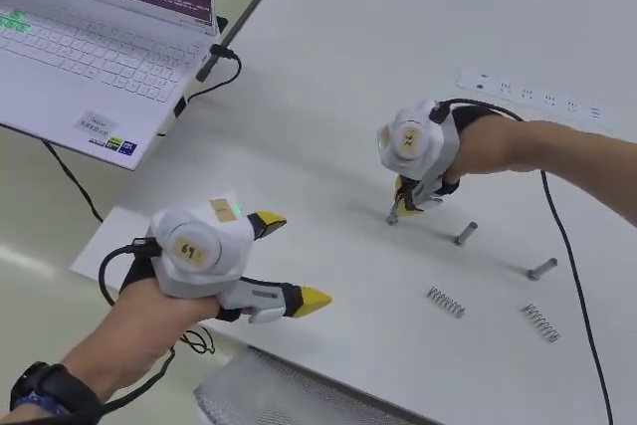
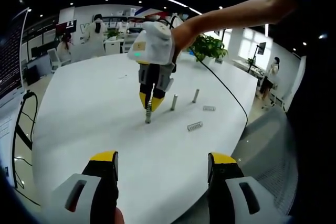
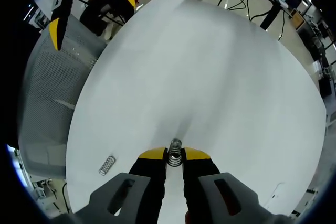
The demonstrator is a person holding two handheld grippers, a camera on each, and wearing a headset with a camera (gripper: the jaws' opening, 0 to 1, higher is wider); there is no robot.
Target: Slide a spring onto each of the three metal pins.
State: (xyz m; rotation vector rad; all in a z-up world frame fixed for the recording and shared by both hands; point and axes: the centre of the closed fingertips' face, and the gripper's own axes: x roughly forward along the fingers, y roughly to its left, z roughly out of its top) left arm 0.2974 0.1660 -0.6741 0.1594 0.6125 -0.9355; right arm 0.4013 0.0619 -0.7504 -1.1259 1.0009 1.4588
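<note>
Right gripper (image 3: 175, 156), clamped on a spring (image 3: 175, 152), caps the first pin (image 1: 392, 218); a straight push down likely follows. Left gripper (image 1: 290, 262) gapes, seven o'clock.

- The left claw (image 1: 292, 261), lower left of the head view: a rounded white shell, dark jaws with yellow tips, and a tan numbered sticker.
- The right claw (image 1: 403, 208), right of centre: the same white shell and yellow tips.
- A black cable (image 1: 560, 233) runs from each shell.
- A black wristband (image 1: 45, 385) sits in the bottom left corner.
</note>
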